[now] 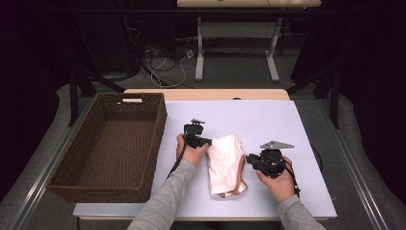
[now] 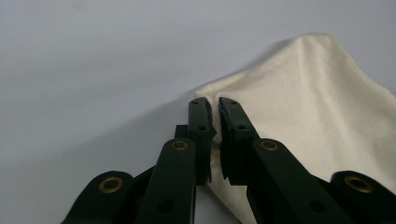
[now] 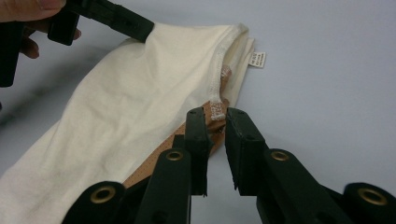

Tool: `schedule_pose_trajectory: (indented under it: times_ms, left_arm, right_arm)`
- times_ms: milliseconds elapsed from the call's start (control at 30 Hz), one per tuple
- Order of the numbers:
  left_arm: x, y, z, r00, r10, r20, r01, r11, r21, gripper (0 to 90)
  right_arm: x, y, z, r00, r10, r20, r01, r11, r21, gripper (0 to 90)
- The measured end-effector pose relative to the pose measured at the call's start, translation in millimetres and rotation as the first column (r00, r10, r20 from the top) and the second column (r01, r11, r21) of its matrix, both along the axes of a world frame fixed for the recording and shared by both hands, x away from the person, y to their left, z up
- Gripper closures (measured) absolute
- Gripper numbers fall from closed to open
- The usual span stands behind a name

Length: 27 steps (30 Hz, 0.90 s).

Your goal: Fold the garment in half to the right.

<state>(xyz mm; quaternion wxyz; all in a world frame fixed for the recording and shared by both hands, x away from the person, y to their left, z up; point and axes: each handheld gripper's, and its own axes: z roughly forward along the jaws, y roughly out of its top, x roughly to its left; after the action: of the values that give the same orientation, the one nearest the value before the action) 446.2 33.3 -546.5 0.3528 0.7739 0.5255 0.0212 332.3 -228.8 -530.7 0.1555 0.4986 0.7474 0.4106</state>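
Observation:
A folded cream garment (image 1: 225, 163) with tan trim lies in the middle of the white table top (image 1: 268, 120). My left gripper (image 1: 209, 142) is at its upper left corner. In the left gripper view the jaws (image 2: 215, 105) are pinched together on the edge of the cream cloth (image 2: 308, 93). My right gripper (image 1: 247, 159) is at the garment's right edge. In the right gripper view its jaws (image 3: 217, 116) clamp the tan trim and lace hem of the garment (image 3: 130, 107). The left gripper (image 3: 140, 28) shows there too, gripping the far corner.
A large brown wicker basket (image 1: 158, 139) stands on the table's left side, close to my left hand. A small white label (image 3: 258, 59) sticks out of the garment's far edge. Behind the table are a desk frame (image 1: 200, 48) and cables on the floor.

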Motion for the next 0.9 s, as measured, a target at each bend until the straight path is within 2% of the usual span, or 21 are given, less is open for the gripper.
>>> schedule_pose_trajectory:
  times_ms: [200,333,433,567,667,700,800,900]
  left_arm:
    - [3.5,2.5,7.7,0.9999,-0.003,0.014,0.003,0.9998,-0.018,84.7]
    - [7.5,5.3,13.0,0.9996,-0.007,0.026,0.007,0.9998,-0.019,84.9]
    - [11.5,9.1,17.3,0.9992,-0.002,0.04,0.003,0.9998,-0.018,85.0]
    - [16.0,10.3,20.9,0.9986,0.002,0.053,-0.001,0.9999,-0.011,85.0]
    - [20.3,9.7,20.8,0.9984,-0.002,0.056,0.002,1.0,-0.001,85.1]
    - [21.6,9.1,20.6,0.9985,-0.001,0.054,0.001,1.0,0.0,85.1]
    - [24.9,8.4,20.1,0.9985,-0.005,0.055,0.005,1.0,0.004,85.1]
    - [27.8,9.3,21.3,0.998,-0.009,0.063,0.008,0.9999,0.013,85.1]
  right_arm:
    - [-0.3,0.6,1.5,0.9999,0.016,0.005,-0.016,1.0,0.005,73.2]
    - [-1.7,3.1,2.8,0.9978,0.065,0.017,-0.065,0.998,0.023,66.4]
    - [-3.3,7.2,2.0,0.9915,0.124,0.04,-0.125,0.992,0.021,58.7]
    - [-4.6,13.9,1.4,0.9784,0.192,0.077,-0.192,0.981,-0.007,50.5]
    - [-5.4,20.2,2.9,0.9644,0.242,0.105,-0.24,0.97,-0.033,47.1]
    - [-6.3,22.9,3.8,0.9627,0.247,0.111,-0.245,0.969,-0.035,46.4]
    - [-7.0,28.0,6.2,0.9491,0.288,0.128,-0.279,0.957,-0.08,43.7]
    - [-7.7,32.3,8.5,0.9416,0.31,0.132,-0.297,0.949,-0.108,41.4]
